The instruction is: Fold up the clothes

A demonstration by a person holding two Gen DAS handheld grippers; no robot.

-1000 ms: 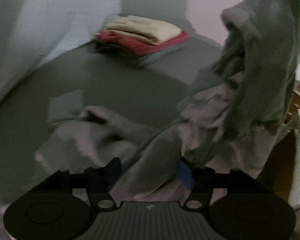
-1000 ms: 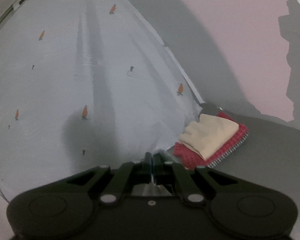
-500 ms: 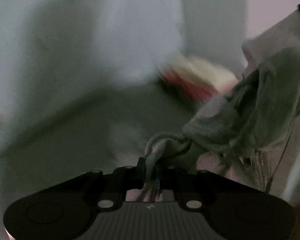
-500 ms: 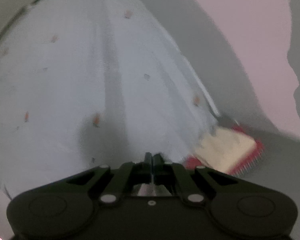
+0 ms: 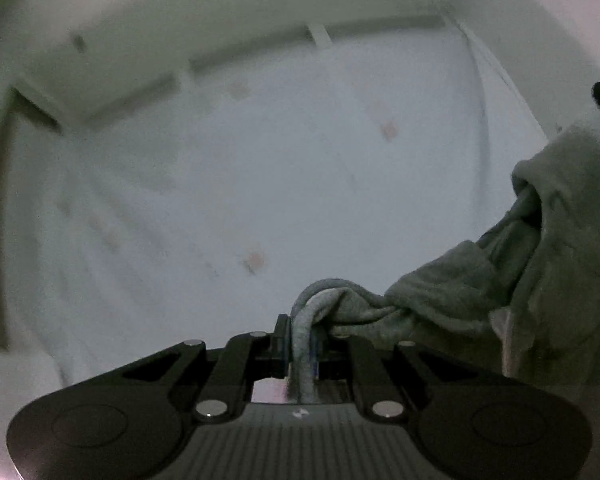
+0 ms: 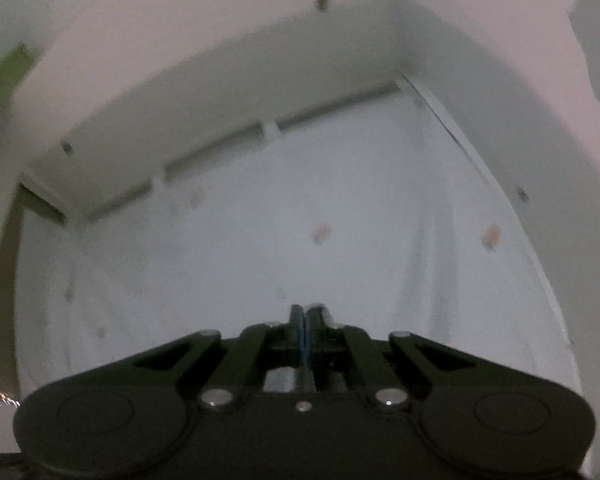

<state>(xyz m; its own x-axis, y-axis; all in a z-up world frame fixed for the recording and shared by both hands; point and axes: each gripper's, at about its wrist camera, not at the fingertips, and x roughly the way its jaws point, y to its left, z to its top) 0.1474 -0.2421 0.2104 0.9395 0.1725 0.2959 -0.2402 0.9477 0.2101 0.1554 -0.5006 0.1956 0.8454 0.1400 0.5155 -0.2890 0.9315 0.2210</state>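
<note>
The left gripper [image 5: 301, 338] is pinching a rolled-up edge of a grey garment [image 5: 540, 280]; the cloth sticks up between the two fingers in a small loop, then runs off to the right, where it hangs in a big bunched heap with deep folds; the garment is up in the air on the right side of the left wrist view. Behind it hangs a white curtain [image 5: 280, 180] with little orange shapes on it; the shapes look blurry. Above the curtain is a white ledge [image 5: 220, 12] with dark slots under it. The right gripper [image 6: 305, 330] has its fingers pressed tight together, with only a thin blue line between them; a tiny pale bit shows at the tips, and I cannot tell if it is cloth. It points up at the same curtain [image 6: 300, 220] and a pale wall [image 6: 480, 20].
</note>
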